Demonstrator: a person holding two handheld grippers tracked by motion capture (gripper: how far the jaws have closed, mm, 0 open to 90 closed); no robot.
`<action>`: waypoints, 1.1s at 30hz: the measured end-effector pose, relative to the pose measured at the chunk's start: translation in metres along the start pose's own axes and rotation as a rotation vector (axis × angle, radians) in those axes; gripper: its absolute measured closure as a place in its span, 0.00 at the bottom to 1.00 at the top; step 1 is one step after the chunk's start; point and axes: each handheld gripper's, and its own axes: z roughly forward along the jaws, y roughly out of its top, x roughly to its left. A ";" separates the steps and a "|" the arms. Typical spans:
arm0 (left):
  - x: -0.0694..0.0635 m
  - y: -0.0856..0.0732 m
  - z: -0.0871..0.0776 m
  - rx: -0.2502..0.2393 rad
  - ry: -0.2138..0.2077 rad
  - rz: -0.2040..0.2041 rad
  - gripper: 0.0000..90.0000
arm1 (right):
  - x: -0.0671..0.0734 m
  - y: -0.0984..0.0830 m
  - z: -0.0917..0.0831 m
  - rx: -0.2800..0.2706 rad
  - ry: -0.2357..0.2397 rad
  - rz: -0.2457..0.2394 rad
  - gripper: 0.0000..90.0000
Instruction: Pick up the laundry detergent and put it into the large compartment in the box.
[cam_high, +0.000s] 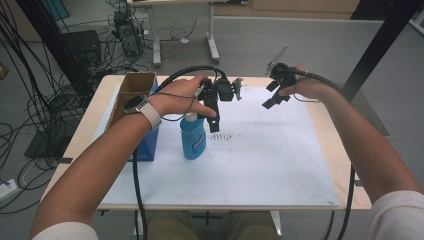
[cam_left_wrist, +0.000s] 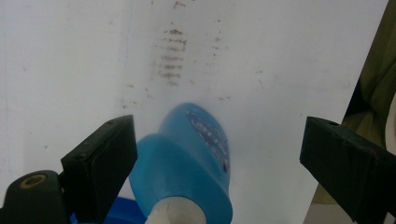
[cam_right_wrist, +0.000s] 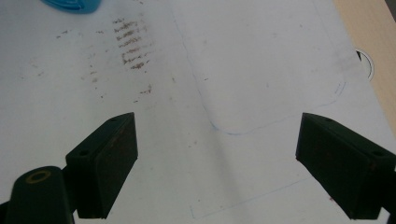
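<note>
Hovering our left gripper (cam_left_wrist: 217, 163), jaws wide, over the upright blue bottle (cam_high: 193, 136) on the desk's white sheet (cam_high: 280, 160), we must next descend and close on its neck; our right gripper (cam_right_wrist: 217, 163) idles wide.

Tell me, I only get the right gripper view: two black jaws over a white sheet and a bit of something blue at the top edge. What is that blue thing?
Observer: A blue bottle with a white neck, standing upright on the white sheet.
Operator: Is anyone holding it?
Observer: No. The left gripper hangs above it with its jaws wide apart, one on each side of the bottle's top; whether a pad touches it I cannot tell.
Operator: Anything else on the table?
Observer: An open cardboard box stands at the table's left, behind the person's left hand.
</note>
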 end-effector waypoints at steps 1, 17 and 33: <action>0.000 0.000 0.000 0.001 0.000 -0.001 0.13 | 0.000 0.000 0.000 0.001 0.000 0.000 0.14; -0.001 -0.001 -0.003 -0.004 0.012 -0.009 0.13 | 0.002 0.000 -0.003 -0.002 -0.007 -0.002 0.14; -0.002 0.001 -0.010 0.011 0.019 -0.004 0.13 | 0.003 0.001 0.000 0.001 0.001 -0.005 0.14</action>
